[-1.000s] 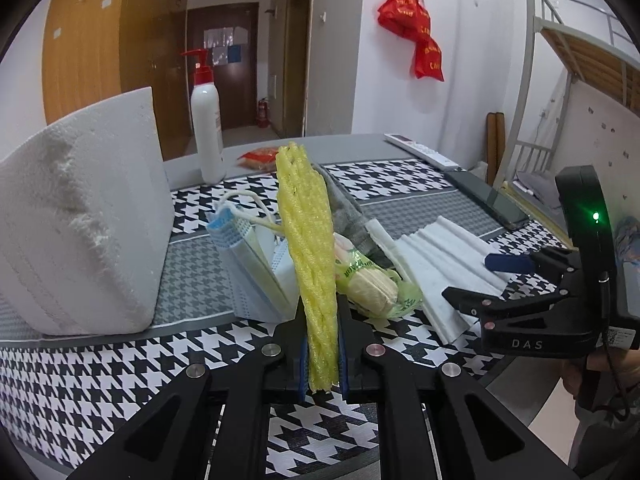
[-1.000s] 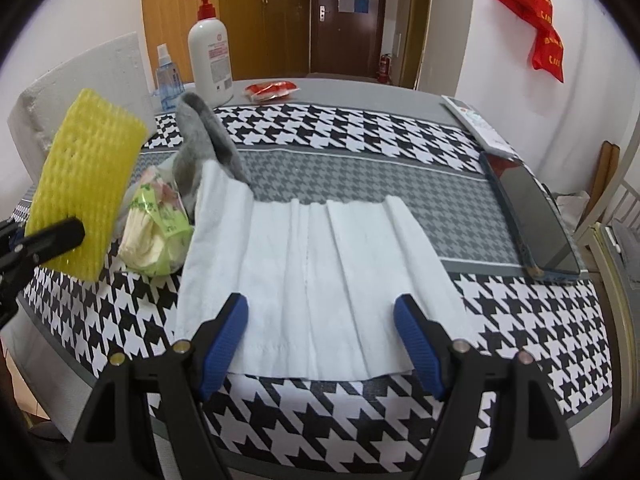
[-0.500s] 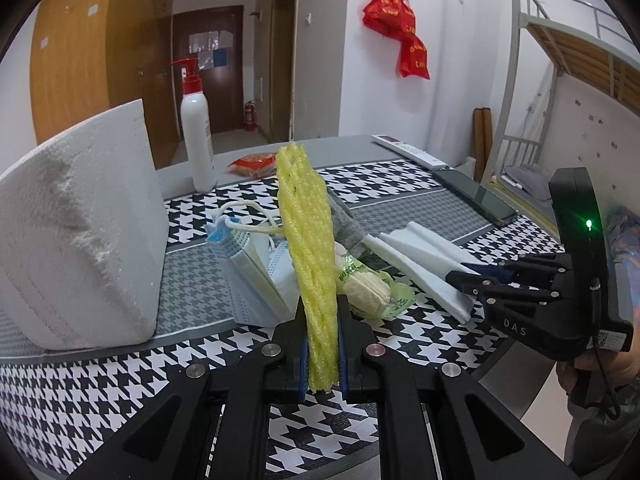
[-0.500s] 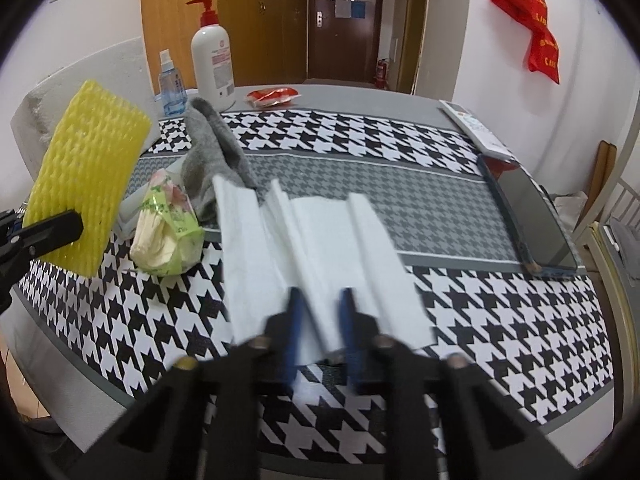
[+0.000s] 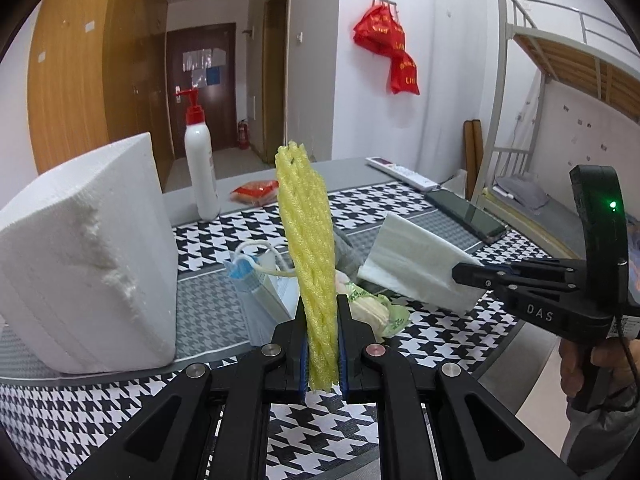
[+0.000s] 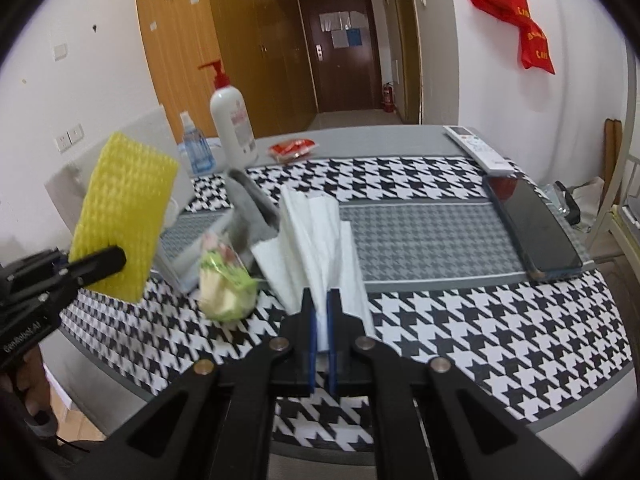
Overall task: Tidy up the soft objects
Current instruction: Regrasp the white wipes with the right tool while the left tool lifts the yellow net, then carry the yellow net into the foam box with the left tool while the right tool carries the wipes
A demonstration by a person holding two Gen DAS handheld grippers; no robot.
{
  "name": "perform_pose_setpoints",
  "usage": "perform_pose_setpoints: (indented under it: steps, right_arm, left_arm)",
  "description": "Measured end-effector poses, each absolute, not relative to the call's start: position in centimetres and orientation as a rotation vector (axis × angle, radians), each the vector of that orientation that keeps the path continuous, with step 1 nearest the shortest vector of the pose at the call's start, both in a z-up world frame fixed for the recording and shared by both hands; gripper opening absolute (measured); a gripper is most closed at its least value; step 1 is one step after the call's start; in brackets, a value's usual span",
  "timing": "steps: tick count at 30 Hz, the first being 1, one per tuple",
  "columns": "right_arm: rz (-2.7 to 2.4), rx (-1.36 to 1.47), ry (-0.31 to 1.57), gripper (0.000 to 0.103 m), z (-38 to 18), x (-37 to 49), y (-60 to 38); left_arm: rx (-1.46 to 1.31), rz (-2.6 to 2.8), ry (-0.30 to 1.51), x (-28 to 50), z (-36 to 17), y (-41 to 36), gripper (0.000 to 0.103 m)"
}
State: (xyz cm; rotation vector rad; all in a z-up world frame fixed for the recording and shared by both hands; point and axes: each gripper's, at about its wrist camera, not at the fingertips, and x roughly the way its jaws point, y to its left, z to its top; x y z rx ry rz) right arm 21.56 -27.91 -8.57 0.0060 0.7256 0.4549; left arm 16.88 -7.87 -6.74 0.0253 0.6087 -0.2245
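Both grippers hold soft things up over the checked table.

The left gripper (image 5: 323, 344) is clamped on the yellow foam net (image 5: 308, 248), mid-frame. The right gripper (image 6: 321, 334) is pinched tight on the white paper towel (image 6: 316, 236), its far end near the table (image 6: 460, 320). Both look light and floppy. The towel may tear, so grip the bunched folds, not one thin edge.

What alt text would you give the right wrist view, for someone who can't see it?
The right claw is shut on a bunched white paper towel above a houndstooth table. At left, the left claw holds a yellow foam net; a green-wrapped packet, pump bottle and phone sit on the table.
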Motion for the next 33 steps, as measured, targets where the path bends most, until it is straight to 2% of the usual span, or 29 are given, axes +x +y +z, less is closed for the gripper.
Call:
perform_pose_setpoints:
  steps: [33]
  right_arm:
    - [0.539,0.045,0.530,0.007,-2.1,18.3,-26.4]
  left_arm:
    - [0.022,-0.175,0.478,14.3,-2.8,-5.5,0.012]
